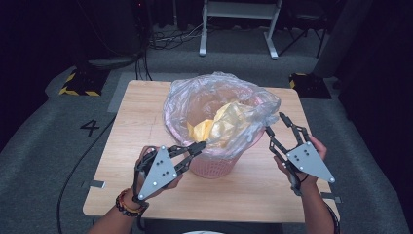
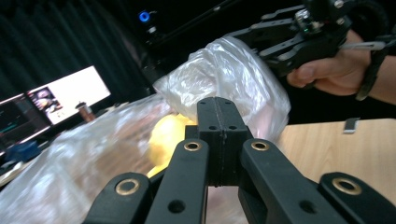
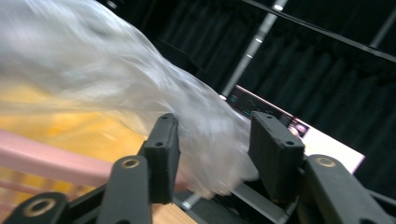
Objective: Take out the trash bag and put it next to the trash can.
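A pink plastic basket (image 1: 213, 165) stands near the middle of a light wooden table (image 1: 136, 122), lined with a clear plastic bag (image 1: 195, 100) whose crumpled top billows up and out over the basket's rim. Inside the bag, towards the basket's right side, lies a bunched yellow wrapper (image 1: 221, 124). At the basket's near left edge, the left gripper (image 1: 200, 145) reaches in with its jaws pressed tight together; the left gripper view shows them meeting with no gap against the bag film, though whether any film is caught between them cannot be told. Just right of the basket, the right gripper (image 1: 275, 126) is held with its jaws spread apart, tips beside the overhanging bag; in the right gripper view, a fold of the bag hangs loose between the pads without being pinched. A grey carpeted floor (image 1: 44, 141) surrounds the table.
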The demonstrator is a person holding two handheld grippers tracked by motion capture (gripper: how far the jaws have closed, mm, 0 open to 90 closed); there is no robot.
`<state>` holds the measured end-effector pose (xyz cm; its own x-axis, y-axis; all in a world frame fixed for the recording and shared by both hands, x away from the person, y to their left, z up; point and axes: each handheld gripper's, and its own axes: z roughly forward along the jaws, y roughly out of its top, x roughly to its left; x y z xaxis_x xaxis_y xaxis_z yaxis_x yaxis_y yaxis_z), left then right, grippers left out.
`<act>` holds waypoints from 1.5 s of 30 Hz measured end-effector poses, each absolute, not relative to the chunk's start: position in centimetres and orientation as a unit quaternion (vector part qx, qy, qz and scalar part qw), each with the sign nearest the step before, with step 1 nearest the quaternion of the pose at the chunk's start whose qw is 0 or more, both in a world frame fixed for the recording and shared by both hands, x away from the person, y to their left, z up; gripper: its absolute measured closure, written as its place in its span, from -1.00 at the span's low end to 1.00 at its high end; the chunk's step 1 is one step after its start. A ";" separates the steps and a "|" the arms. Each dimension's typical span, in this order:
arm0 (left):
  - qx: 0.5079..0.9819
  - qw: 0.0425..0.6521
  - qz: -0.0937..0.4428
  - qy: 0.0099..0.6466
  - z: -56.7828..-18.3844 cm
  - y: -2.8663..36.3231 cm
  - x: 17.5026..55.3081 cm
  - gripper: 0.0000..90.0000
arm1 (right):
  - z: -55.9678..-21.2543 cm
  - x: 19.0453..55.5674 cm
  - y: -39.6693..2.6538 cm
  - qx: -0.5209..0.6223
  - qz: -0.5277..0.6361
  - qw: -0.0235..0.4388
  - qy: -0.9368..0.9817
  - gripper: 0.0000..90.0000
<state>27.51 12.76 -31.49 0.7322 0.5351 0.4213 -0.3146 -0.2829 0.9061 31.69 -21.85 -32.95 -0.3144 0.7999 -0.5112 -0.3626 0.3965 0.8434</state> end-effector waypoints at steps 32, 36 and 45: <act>0.726 0.586 0.333 0.138 -35.3 18.2 29.0 1.00 | -33.5 35.2 -22.4 0.207 0.481 0.527 0.669 0.63; 0.735 0.581 0.320 0.143 -36.4 17.8 29.2 1.00 | -33.8 35.1 -22.6 0.223 0.482 0.535 0.657 0.32; 0.760 0.555 0.309 0.141 -38.2 16.4 29.7 1.00 | -35.5 34.0 -25.1 0.259 0.489 0.513 0.656 0.15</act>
<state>29.68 16.37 -38.17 0.7693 0.5566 0.3137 -0.1291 -0.3453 0.9296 34.04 -25.10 -35.52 -0.3395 0.8418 -0.4196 -0.1624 0.3870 0.9077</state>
